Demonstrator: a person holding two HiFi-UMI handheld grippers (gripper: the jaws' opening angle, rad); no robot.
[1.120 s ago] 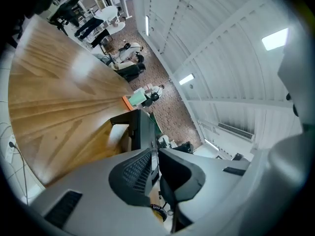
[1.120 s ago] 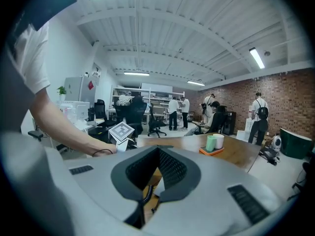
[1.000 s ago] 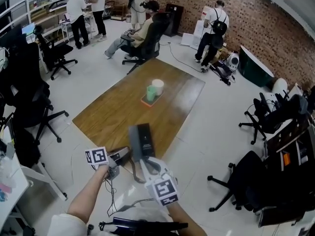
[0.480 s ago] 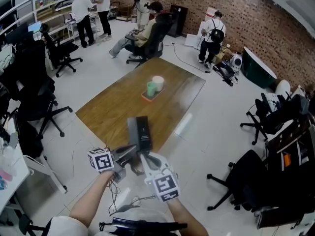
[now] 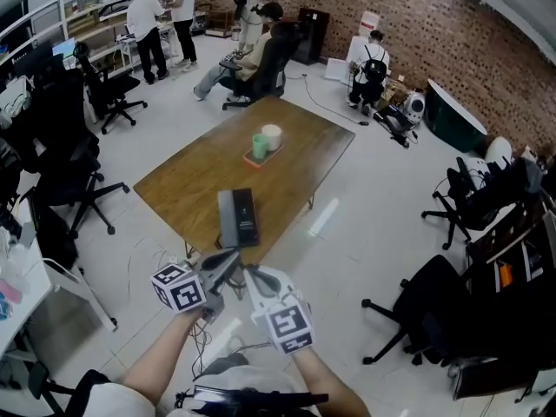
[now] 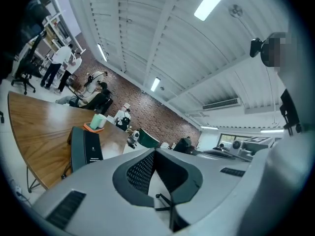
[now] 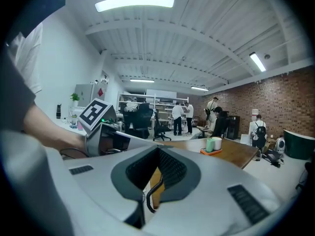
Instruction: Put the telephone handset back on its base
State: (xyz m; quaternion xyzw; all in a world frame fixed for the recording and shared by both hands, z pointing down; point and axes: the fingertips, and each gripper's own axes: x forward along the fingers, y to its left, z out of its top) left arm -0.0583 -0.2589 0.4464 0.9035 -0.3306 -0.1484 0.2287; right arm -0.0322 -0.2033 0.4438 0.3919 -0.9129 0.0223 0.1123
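I'm holding both claws just off the 6 o'clock edge of the table (image 5: 187, 194). My left gripper (image 6: 154, 151) has its jaws pressed together with nothing between them. My right gripper (image 7: 158, 149) is likewise closed tip to tip, with a coiled cord (image 7: 153, 188) showing through the gap behind the tips. The telephone (image 5: 237, 218) lies flat on the wood at 12 o'clock from the claws, clear of both, its grey and black parts side by side. A tray with two cups (image 5: 264, 142) sits beyond it at 1 o'clock
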